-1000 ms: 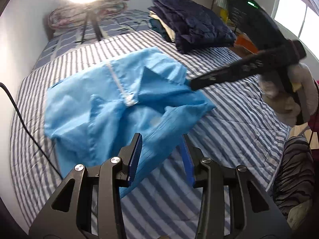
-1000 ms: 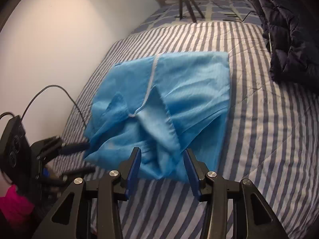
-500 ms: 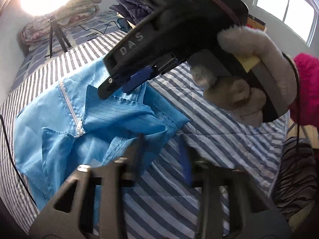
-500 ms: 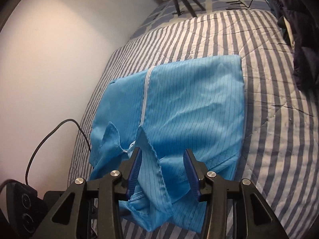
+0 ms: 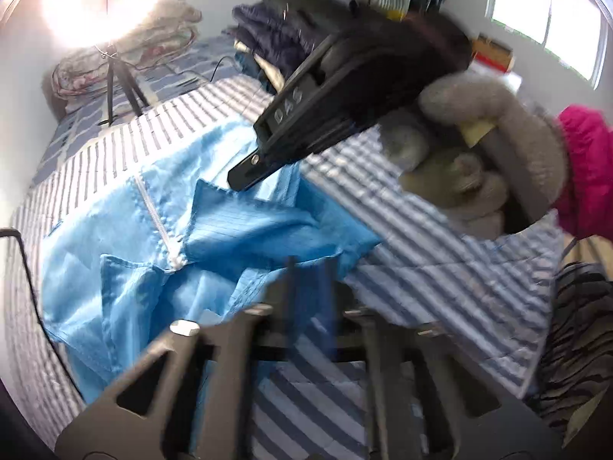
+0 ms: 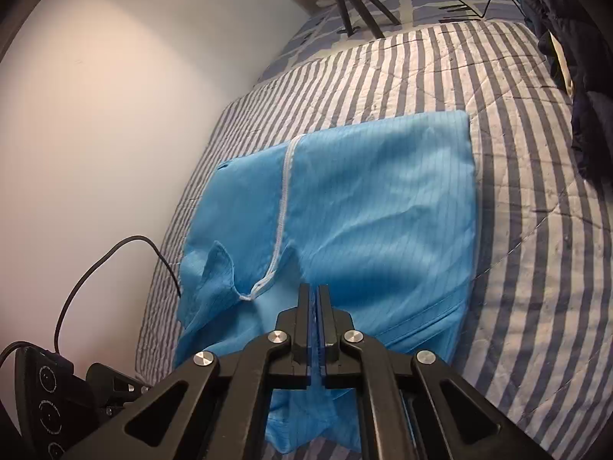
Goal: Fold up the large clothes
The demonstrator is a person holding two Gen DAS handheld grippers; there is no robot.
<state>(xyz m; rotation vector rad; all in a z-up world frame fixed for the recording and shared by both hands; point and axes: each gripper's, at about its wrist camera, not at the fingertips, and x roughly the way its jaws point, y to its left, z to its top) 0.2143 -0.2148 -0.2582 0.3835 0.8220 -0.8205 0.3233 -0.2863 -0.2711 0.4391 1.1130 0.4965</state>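
Right gripper (image 6: 314,306), jaws pinched onto the blue garment (image 6: 375,207) at its collar, ready to fold; left gripper (image 5: 310,280), blurred, opening indeterminate, hangs nearby.

Motion blur smears the left tongs (image 5: 310,287), hiding their grip.

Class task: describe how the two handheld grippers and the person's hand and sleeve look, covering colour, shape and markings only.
Both grippers, right gripper and left gripper, are black, with silver screws and blue finger pads. White "DAS" lettering marks the right one's side. The hand wears a fuzzy grey glove below a magenta sleeve.
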